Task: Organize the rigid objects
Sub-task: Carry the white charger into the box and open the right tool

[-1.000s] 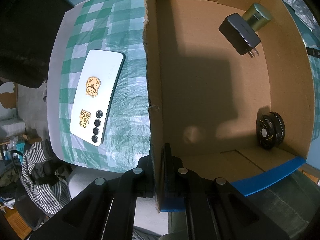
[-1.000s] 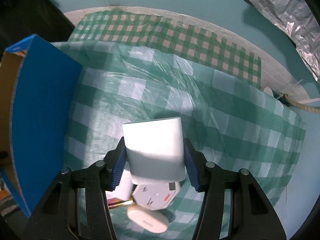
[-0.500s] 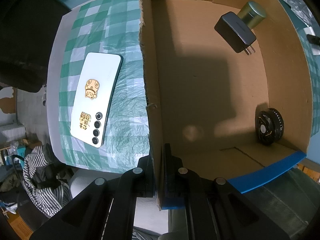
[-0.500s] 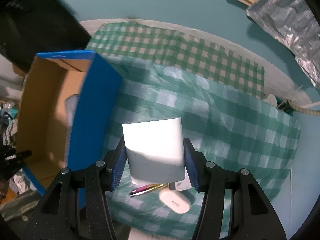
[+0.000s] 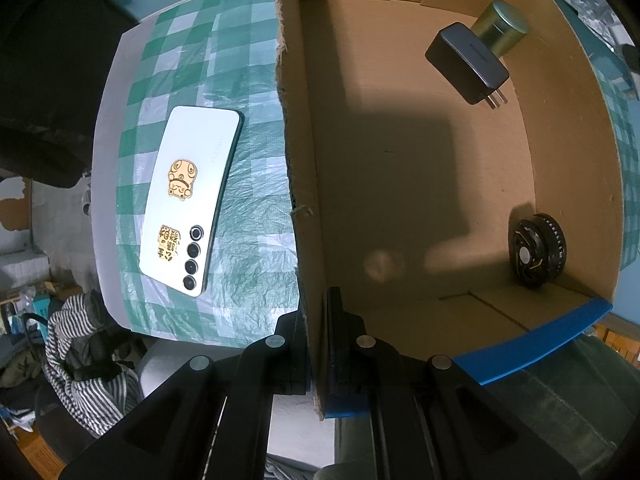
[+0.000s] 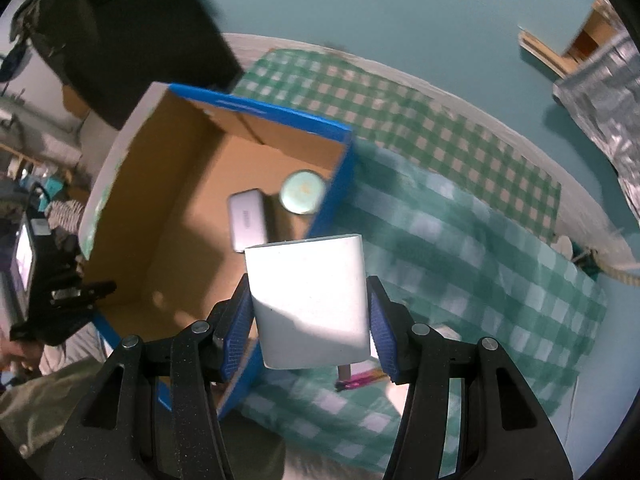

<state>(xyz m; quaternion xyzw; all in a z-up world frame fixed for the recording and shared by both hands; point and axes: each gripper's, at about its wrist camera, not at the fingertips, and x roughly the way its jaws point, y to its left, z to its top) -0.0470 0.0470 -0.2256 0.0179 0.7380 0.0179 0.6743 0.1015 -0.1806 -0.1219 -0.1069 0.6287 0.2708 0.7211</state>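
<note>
My right gripper point(image 6: 310, 322) is shut on a white rectangular charger block point(image 6: 310, 300), held in the air above the near right corner of the cardboard box point(image 6: 168, 184). My left gripper point(image 5: 318, 344) is shut on the box's near left wall point(image 5: 302, 184), pinching the cardboard edge. Inside the box lie a dark grey plug adapter point(image 5: 466, 63), a gold round tin point(image 5: 502, 28) and a black round dial-like object point(image 5: 536, 249). In the right wrist view the adapter point(image 6: 247, 218) and tin point(image 6: 303, 192) sit at the box's far right corner.
A white phone point(image 5: 192, 200) with gold stickers lies on the green checked cloth point(image 5: 248, 240) left of the box. A pink pen-like item point(image 6: 362, 378) and a pale object show on the cloth point(image 6: 460, 260) under the right gripper. Striped clothing point(image 5: 80, 364) lies below the table edge.
The right gripper has risen and travelled left with the white block, from over the cloth to over the box's corner. The box interior has come into its view. The left gripper has kept still.
</note>
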